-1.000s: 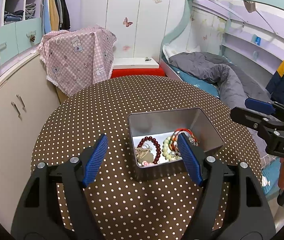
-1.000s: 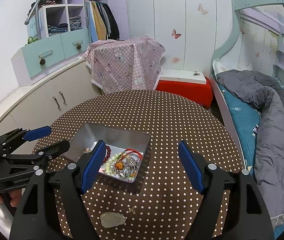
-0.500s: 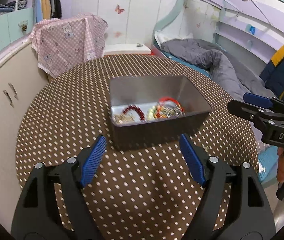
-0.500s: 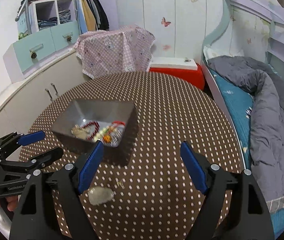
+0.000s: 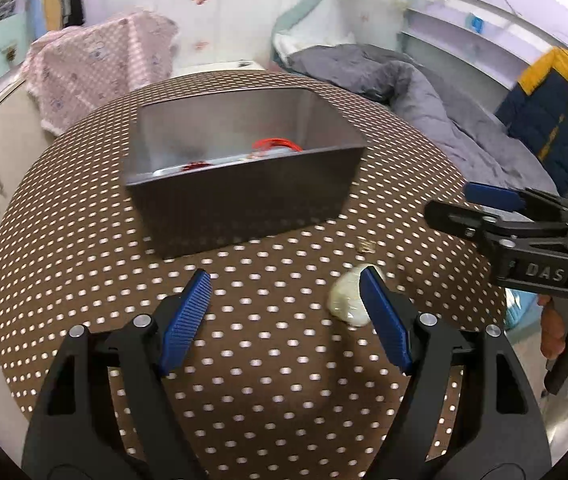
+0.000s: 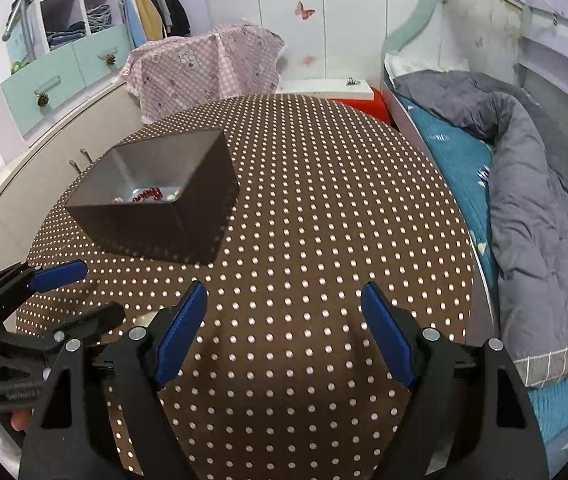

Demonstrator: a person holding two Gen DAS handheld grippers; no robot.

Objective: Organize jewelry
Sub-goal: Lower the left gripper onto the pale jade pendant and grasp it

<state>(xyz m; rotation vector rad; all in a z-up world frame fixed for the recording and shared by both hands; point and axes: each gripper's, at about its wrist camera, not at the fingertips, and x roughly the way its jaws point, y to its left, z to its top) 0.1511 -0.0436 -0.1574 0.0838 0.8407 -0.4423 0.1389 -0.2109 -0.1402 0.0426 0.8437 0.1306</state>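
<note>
Both tongs, left (image 5: 284, 300) and right (image 6: 284, 312), are spread wide, nothing gripped. A pale stone (image 5: 346, 298) is half hidden behind the left's finger, metal box (image 5: 239, 188) beyond on the dotted bench (image 5: 83, 264).

- Your metal box (image 5: 239, 200) looks like brushed steel, with a dull satin sheen inside and darker matt outer walls.
- The tablecloth (image 6: 324, 208) under it is brown woven cloth with pale dots, matt.
- The pale stone piece (image 5: 346, 296) looks smooth, waxy and faintly translucent.
- The left gripper (image 5: 284, 312) you hold is matt black plastic with ribbed blue pads (image 5: 185, 316) and shiny metal screws.
</note>
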